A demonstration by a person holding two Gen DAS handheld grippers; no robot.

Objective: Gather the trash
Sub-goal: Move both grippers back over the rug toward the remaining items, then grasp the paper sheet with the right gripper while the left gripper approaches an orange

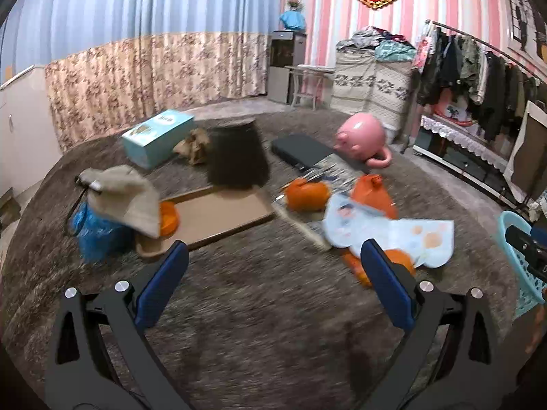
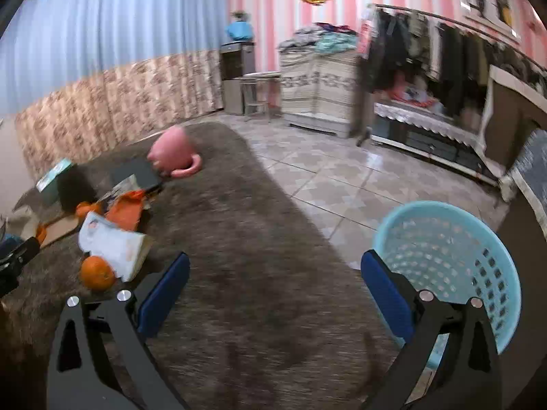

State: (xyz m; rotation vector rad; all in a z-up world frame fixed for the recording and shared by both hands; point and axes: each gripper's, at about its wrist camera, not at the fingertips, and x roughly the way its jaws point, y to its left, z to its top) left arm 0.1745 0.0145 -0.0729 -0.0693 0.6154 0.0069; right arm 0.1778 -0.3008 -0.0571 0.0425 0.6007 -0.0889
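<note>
Trash lies scattered on a brown shaggy rug [image 1: 256, 307]: crumpled brown paper [image 1: 194, 145], a flat cardboard piece [image 1: 222, 213], orange plastic bags [image 1: 306, 194], a light-blue printed paper [image 1: 389, 235], a blue bag [image 1: 97, 232] under a beige cloth [image 1: 126, 198]. My left gripper [image 1: 273, 287] is open and empty above the rug, short of the trash. My right gripper [image 2: 275, 295] is open and empty; the light-blue mesh basket [image 2: 451, 263] stands by its right finger. An orange [image 2: 96, 272] and the paper [image 2: 112, 246] lie to its left.
A teal box [image 1: 157, 136], a dark upturned bin [image 1: 237, 153], a black flat case [image 1: 304, 152] and a pink piggy bank [image 1: 362, 135] sit at the rug's far side. Tiled floor [image 2: 324, 188] lies right of the rug. A clothes rack [image 1: 478, 68] stands at the right.
</note>
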